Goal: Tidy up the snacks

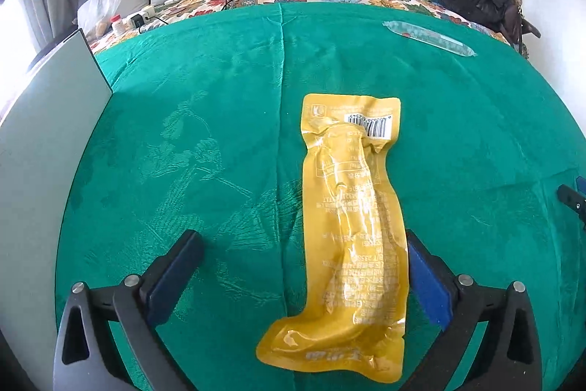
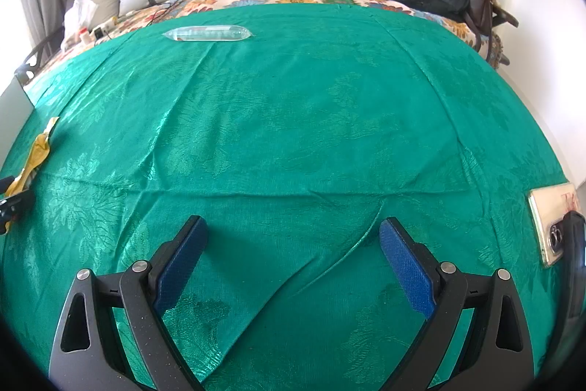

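Yellow snack pouch point(image 1: 353, 229) lies flat on the bed's green cloth point(image 1: 183, 141) w/ its long axis running straight away from the left claw point(image 1: 304, 244), near end already between the spread, empty fingers, hugging the right-hand pad. Left claw is clearly nearer. Right claw point(image 2: 293, 237) is also released, holding nothing, over bare cloth; clear tube-shaped packet point(image 2: 208, 34) sits near the cloth's far edge, well apart from both.

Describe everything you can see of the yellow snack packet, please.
The yellow snack packet is a long, flat pouch of glossy, wrinkled plastic with small printed text and a barcode near its far end. It lies sealed on the green cloth, between the open left tongs, close to the right-hand pad; contact cannot be confirmed.
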